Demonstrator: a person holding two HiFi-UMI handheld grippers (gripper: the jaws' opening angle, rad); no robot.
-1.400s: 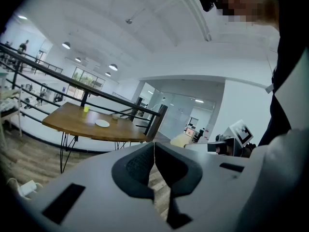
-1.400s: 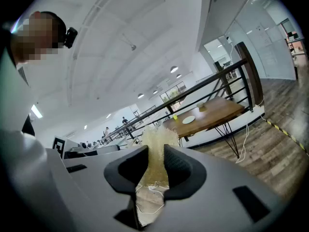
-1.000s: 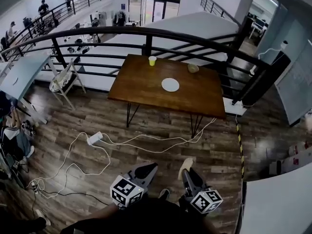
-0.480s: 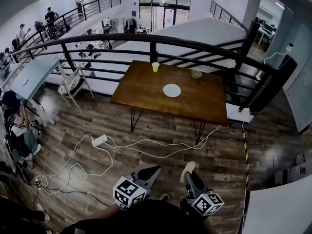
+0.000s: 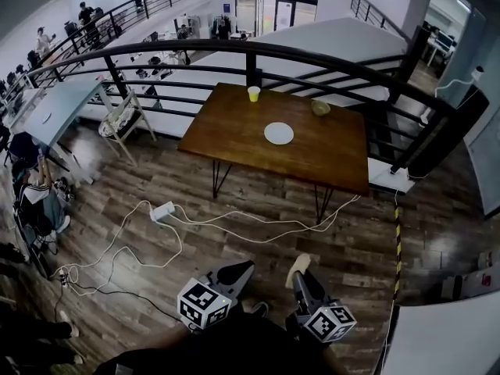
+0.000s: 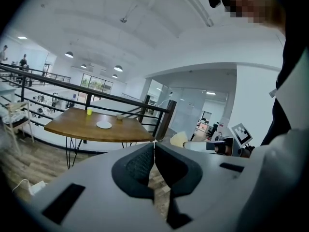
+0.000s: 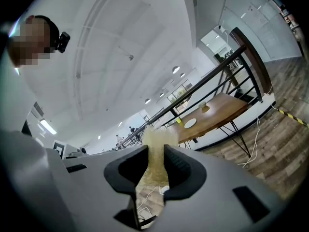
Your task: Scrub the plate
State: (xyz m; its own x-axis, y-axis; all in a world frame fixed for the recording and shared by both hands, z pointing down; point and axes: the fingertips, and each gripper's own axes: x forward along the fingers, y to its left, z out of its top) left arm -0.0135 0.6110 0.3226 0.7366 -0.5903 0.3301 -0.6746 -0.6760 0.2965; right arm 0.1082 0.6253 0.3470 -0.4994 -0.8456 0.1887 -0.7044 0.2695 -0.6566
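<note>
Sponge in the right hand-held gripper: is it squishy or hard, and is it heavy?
Probably squishy: the sponge looks squeezed narrower where the right hand-held gripper clamps it and wider above. Likely light too, since its grainy, holey surface suggests foam. That rough texture should keep it from slipping.

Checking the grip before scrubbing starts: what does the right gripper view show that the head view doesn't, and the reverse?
Only the right gripper view: the right gripper seen close up, its jaws closed against a yellowish sponge. Only the head view: a chair beside the railing and a grey desk at the left. Both: the wooden table well ahead, carrying the white plate and a yellow cup.
</note>
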